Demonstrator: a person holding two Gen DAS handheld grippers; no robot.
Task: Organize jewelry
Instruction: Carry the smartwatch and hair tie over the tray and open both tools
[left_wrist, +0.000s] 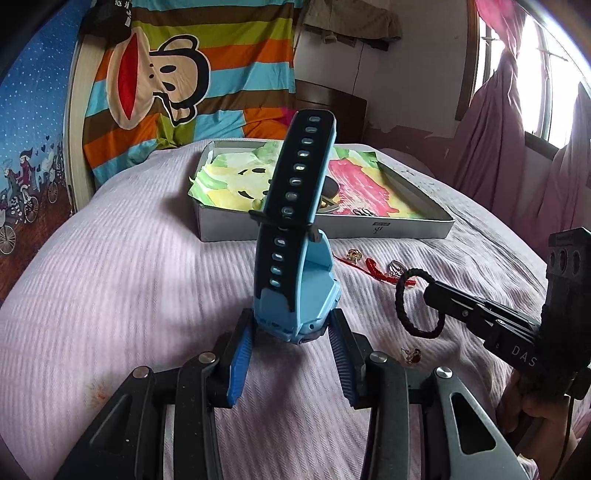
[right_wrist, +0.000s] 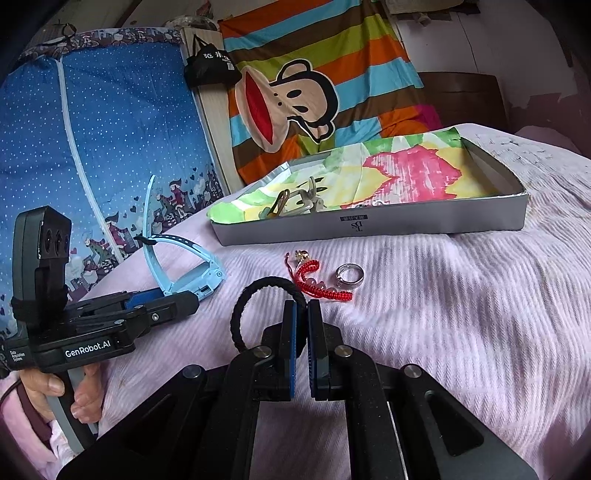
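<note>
A light-blue watch (left_wrist: 295, 306) with a dark-lined strap stands up above the bed, and my left gripper (left_wrist: 291, 325) is shut on its body. The right wrist view shows that watch (right_wrist: 199, 280) at the tip of the left gripper (right_wrist: 192, 301). My right gripper (right_wrist: 302, 314) is shut on a black braided bracelet (right_wrist: 240, 314), whose loop hangs out to the left. From the left wrist view, the bracelet (left_wrist: 400, 306) dangles from the right gripper (left_wrist: 430, 291). Beyond them lies an open grey box (right_wrist: 406, 223) lined with a colourful cloth.
On the pink bedspread in front of the box lie a red cord bracelet (right_wrist: 325, 288), a silver ring (right_wrist: 350, 275) and a gold charm (right_wrist: 301, 255). A small earring (left_wrist: 412, 356) lies nearer. Several pieces (right_wrist: 295, 203) rest in the box. A striped monkey blanket (right_wrist: 295, 92) hangs behind.
</note>
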